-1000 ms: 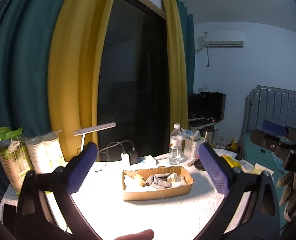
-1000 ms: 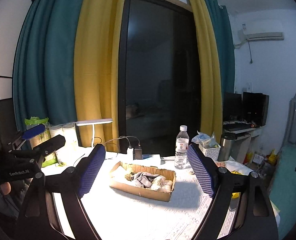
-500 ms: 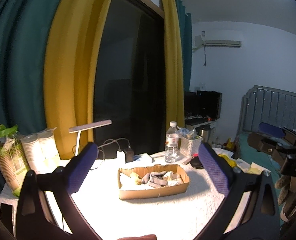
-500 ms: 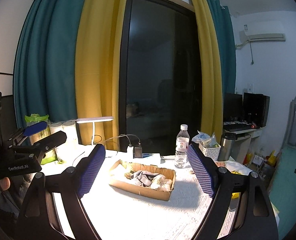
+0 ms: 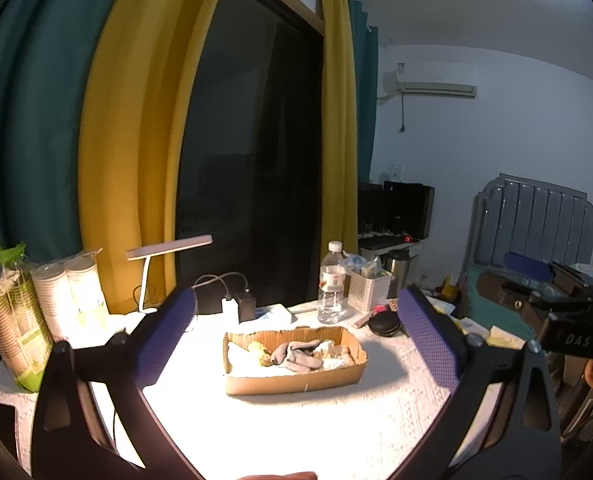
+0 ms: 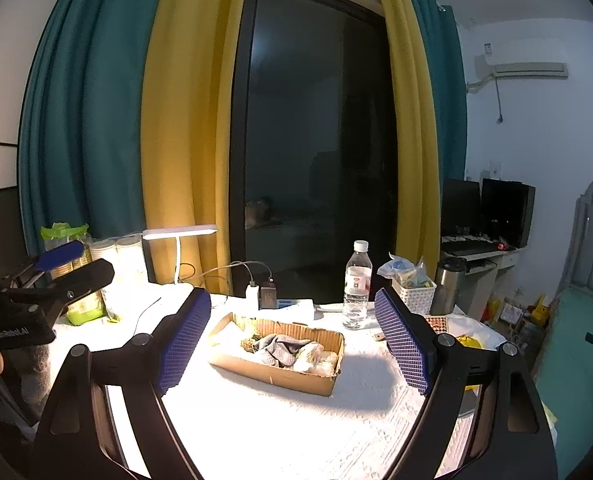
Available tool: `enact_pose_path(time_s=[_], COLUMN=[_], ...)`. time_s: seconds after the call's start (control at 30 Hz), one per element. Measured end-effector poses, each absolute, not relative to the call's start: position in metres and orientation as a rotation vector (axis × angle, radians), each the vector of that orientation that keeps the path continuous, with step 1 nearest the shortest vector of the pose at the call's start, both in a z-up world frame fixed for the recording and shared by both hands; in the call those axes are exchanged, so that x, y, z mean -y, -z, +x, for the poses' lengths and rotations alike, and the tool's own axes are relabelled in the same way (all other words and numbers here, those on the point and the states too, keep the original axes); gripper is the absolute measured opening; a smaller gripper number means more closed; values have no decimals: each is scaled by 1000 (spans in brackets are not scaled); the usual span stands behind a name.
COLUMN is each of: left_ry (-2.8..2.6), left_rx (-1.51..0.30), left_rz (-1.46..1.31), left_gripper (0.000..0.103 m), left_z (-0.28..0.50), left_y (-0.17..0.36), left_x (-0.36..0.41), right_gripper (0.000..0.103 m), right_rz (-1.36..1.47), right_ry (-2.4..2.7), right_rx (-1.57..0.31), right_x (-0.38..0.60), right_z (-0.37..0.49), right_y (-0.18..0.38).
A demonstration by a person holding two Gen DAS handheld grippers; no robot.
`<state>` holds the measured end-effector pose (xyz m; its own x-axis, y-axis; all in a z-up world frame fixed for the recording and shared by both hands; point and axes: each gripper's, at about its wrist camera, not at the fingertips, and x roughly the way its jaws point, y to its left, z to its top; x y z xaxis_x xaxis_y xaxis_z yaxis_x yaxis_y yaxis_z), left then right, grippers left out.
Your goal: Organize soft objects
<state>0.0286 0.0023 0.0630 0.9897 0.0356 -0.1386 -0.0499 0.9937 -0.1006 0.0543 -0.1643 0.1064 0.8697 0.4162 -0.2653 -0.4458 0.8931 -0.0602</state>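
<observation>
Your left gripper (image 5: 296,332) and right gripper (image 6: 296,336) both gape wide, empty, each framing the cardboard box (image 5: 296,380) of socks (image 5: 296,354) between its fingers.

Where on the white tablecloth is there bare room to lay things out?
Free: the broad strip of white tablecloth in front of the shallow cardboard box, nearest the grippers. Crowded: behind the box, the clear water bottle, white mesh basket and black charger block; far left, the sleeved paper cup stacks.
</observation>
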Motion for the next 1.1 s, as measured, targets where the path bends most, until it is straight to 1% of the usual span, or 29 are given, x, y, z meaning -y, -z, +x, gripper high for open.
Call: enact_pose_path(time_s=[1.1], left_ry=[-52], left_rx=[-122], left_rz=[-79], left_gripper=[102], left_z=[25], left_y=[-73], left_x=[-2], right_gripper=[87], right_rz=[-115], right_ry=[-421], right_rx=[-255], right_x=[170], right_z=[53], right_y=[-109])
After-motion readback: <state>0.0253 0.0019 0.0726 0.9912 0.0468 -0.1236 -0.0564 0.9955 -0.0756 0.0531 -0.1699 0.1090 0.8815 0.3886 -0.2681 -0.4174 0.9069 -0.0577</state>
